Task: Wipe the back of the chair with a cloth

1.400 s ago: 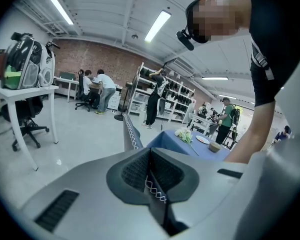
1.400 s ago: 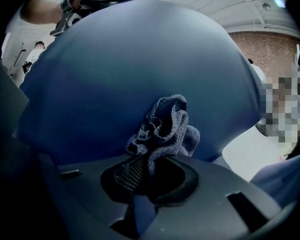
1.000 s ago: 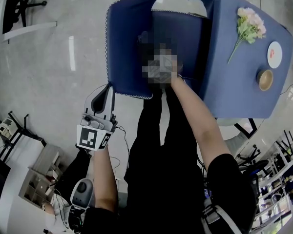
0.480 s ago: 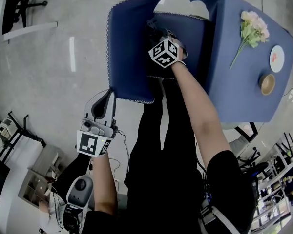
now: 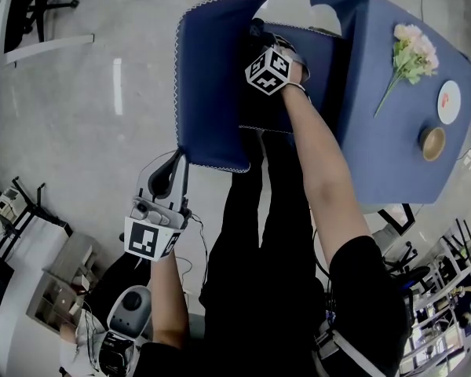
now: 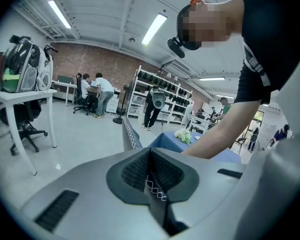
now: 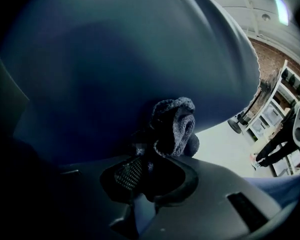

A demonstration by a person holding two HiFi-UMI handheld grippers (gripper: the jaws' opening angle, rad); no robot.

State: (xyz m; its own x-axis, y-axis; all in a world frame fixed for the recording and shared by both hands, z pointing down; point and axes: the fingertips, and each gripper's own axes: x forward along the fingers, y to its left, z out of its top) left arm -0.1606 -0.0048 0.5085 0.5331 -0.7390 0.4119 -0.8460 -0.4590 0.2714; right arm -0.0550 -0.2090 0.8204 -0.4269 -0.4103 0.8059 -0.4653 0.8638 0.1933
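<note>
Readable text, labels, brands, numbers: none found.
- Marker cube (image 5: 151,238) of my left gripper (image 6: 151,176): black-and-white square patterns, no letters or digits.
- Marker cube (image 5: 268,71) of my right gripper (image 7: 152,159): likewise patterns only.
- White plate (image 5: 449,102) on blue table (image 5: 392,155): red mark, too small to read.

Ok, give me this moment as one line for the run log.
phase: wipe chair back | left gripper: shut on chair back edge | right gripper: shut on cloth | cloth: against chair back
</note>
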